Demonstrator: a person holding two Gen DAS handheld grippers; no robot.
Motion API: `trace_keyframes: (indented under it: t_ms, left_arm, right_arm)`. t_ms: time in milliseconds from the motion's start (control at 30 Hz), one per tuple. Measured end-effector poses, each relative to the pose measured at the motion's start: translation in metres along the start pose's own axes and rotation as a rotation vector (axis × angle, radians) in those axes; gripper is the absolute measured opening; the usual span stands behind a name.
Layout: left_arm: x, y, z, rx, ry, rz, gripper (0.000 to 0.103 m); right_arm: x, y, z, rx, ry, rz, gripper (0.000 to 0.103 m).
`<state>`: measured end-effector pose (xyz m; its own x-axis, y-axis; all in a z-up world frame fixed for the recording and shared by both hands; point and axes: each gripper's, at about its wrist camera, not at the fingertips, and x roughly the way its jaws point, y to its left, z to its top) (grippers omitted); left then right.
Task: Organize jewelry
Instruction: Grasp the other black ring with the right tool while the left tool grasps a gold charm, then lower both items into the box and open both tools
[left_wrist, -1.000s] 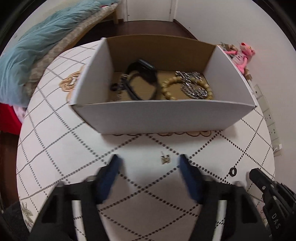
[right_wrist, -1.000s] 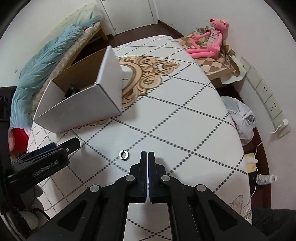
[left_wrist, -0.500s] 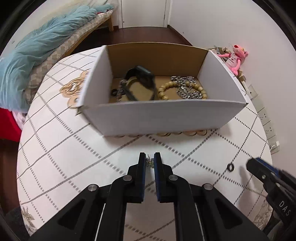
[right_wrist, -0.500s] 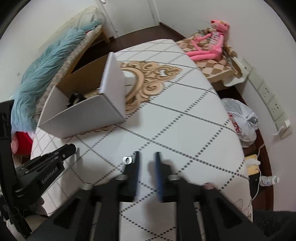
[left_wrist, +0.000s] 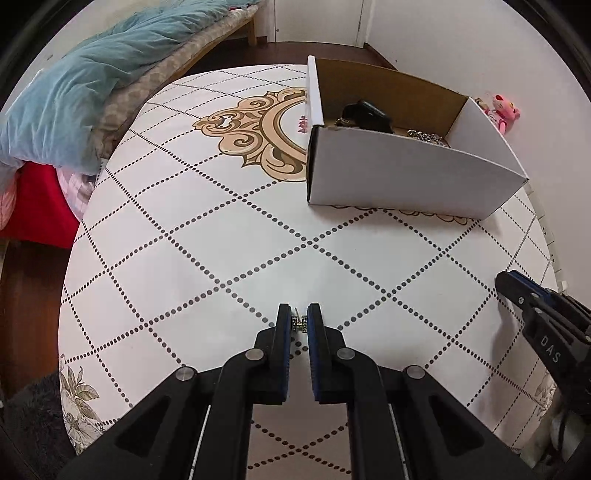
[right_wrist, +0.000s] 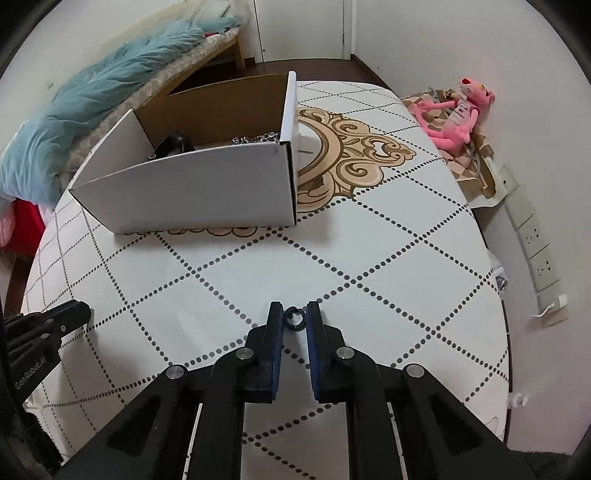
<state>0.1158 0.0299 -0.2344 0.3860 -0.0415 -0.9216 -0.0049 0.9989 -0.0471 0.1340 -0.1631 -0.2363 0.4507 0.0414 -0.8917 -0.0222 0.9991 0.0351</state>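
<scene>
My left gripper (left_wrist: 298, 322) is shut on a small gold earring (left_wrist: 299, 322) and holds it above the table. My right gripper (right_wrist: 294, 318) is shut on a dark ring (right_wrist: 294, 318), pinched between its blue pads. The white cardboard box (left_wrist: 402, 168) stands at the back of the table and holds a black watch (left_wrist: 365, 115) and a silver chain (left_wrist: 424, 136). It also shows in the right wrist view (right_wrist: 195, 184), left of centre. Each gripper's tip shows at the edge of the other's view.
The round table (right_wrist: 388, 258) has a white cloth with dotted diamonds and a gold ornament (right_wrist: 354, 155). A bed with a teal blanket (left_wrist: 85, 85) lies beyond to the left. A pink plush toy (right_wrist: 450, 114) and wall sockets (right_wrist: 532, 236) are on the right.
My left gripper closed on the earring, lifted it and swung left of the box. My right gripper opened, then closed around the ring.
</scene>
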Motion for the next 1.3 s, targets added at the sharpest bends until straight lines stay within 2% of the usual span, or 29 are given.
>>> trace_keyframes:
  t_ms: [167, 233, 300, 400, 467, 600, 667, 800, 833, 900, 933, 967, 1100, 1133, 1167, 1233, 1267, 1300]
  left_arm:
    - [-0.02, -0.005, 0.01, -0.004, -0.028, -0.046, 0.006]
    - [-0.037, -0.008, 0.025, -0.009, -0.054, -0.088, 0.006]
    - [-0.052, -0.012, 0.046, -0.01, -0.075, -0.14, 0.006]
    - [-0.059, -0.014, 0.085, -0.019, -0.064, -0.227, 0.006]
    - [-0.057, -0.017, 0.11, 0.003, -0.061, -0.236, 0.006]
    - [-0.042, -0.022, 0.148, 0.033, -0.022, -0.227, 0.007]
    - [-0.03, -0.019, 0.162, 0.018, 0.012, -0.212, 0.008]
    - [-0.015, -0.013, 0.176, -0.013, 0.056, -0.187, 0.011]
    - [-0.014, -0.012, 0.179, -0.012, 0.056, -0.165, 0.017]
    - [-0.017, -0.011, 0.181, -0.012, 0.041, -0.147, 0.037]
    - [-0.02, -0.01, 0.182, -0.015, 0.03, -0.137, 0.055]
    - [-0.022, -0.008, 0.182, -0.019, 0.017, -0.134, 0.06]
    - [-0.031, -0.001, 0.181, -0.027, -0.006, -0.094, 0.061]
    - [-0.032, 0.001, 0.181, -0.029, -0.009, -0.084, 0.067]
    - [-0.034, 0.003, 0.179, -0.03, -0.014, -0.075, 0.08]
    - [-0.038, 0.005, 0.174, -0.028, -0.034, -0.048, 0.093]
    - [-0.039, 0.006, 0.172, -0.026, -0.039, -0.034, 0.094]
    - [-0.04, 0.007, 0.168, -0.025, -0.042, -0.015, 0.095]
  right_arm:
    - [-0.017, -0.009, 0.005, 0.053, -0.01, 0.054, 0.013]
    - [-0.038, -0.013, 0.019, 0.096, -0.044, 0.119, 0.013]
    - [-0.054, -0.012, 0.039, 0.114, -0.07, 0.179, 0.013]
    - [-0.065, -0.006, 0.074, 0.108, -0.078, 0.257, 0.013]
    - [-0.06, -0.001, 0.099, 0.091, -0.055, 0.296, 0.013]
    - [-0.032, 0.006, 0.136, 0.063, 0.031, 0.298, 0.013]
    - [-0.014, 0.008, 0.149, 0.056, 0.098, 0.301, 0.013]
    - [0.004, 0.01, 0.165, 0.043, 0.168, 0.305, 0.014]
    - [0.005, 0.01, 0.168, 0.041, 0.169, 0.299, 0.014]
    - [0.003, 0.009, 0.173, 0.041, 0.161, 0.296, 0.029]
    - [0.001, 0.008, 0.175, 0.043, 0.155, 0.298, 0.032]
    - [-0.001, 0.006, 0.176, 0.043, 0.15, 0.298, 0.035]
    - [-0.007, 0.001, 0.177, 0.056, 0.135, 0.297, 0.035]
    - [-0.009, -0.001, 0.176, 0.058, 0.129, 0.291, 0.035]
    - [-0.011, -0.001, 0.175, 0.056, 0.124, 0.281, 0.035]
    - [-0.015, -0.003, 0.17, 0.06, 0.12, 0.268, 0.035]
    - [-0.016, -0.004, 0.169, 0.058, 0.118, 0.252, 0.035]
    - [-0.018, -0.003, 0.165, 0.046, 0.112, 0.221, 0.04]
